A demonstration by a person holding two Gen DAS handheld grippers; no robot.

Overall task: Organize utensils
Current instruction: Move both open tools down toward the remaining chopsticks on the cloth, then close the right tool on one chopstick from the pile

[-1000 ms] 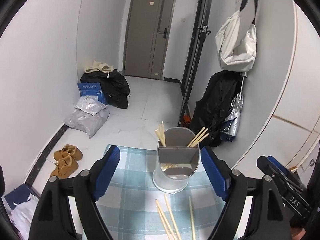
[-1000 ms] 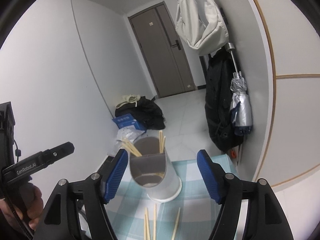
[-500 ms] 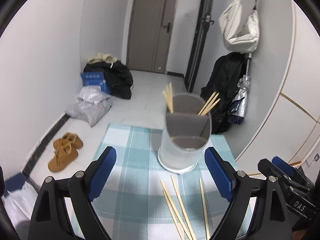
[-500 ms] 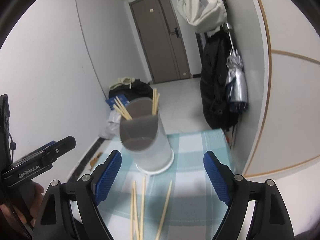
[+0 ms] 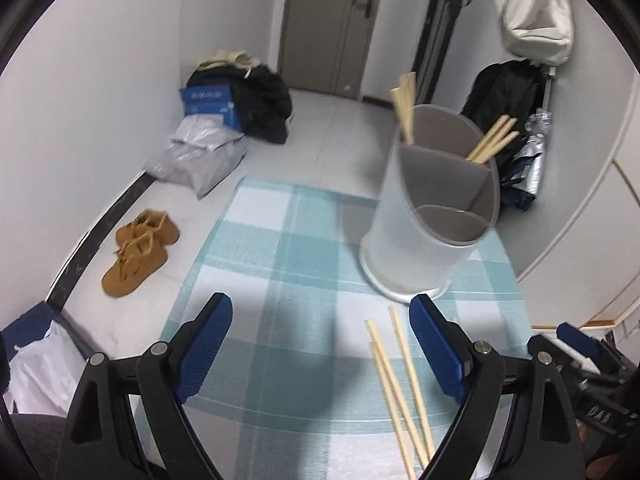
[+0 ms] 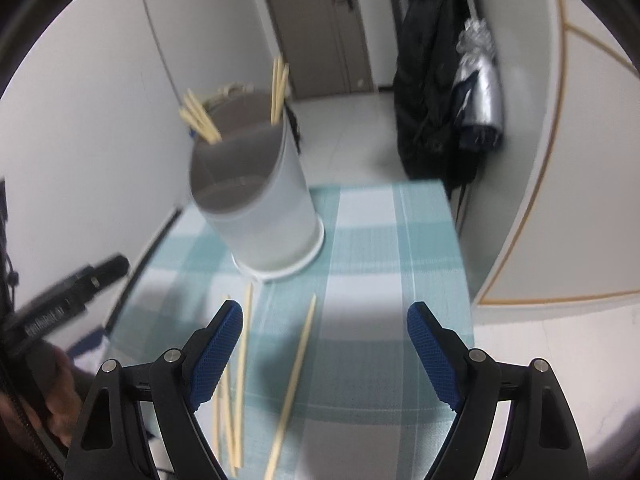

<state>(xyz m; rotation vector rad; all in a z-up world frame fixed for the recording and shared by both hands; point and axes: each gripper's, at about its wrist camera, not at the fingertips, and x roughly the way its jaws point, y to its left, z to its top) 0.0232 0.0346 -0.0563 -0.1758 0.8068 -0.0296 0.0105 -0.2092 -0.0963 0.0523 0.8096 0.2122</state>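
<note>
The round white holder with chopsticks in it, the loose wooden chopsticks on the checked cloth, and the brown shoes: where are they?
Round white divided holder [image 5: 412, 240]: left wrist view, on its frosted outer wall.
Loose wooden chopsticks [image 6: 298, 364]: right wrist view, mid-shaft of the lone stick.
Brown shoes [image 5: 136, 256]: left wrist view, on the nearer shoe's upper.

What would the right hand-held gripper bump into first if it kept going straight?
Probably the checked tablecloth. The right hand-held gripper points down at bare cloth, with one loose chopstick lying just left of that line. The holder stands farther off to the left. Depth is hard to judge.
</note>
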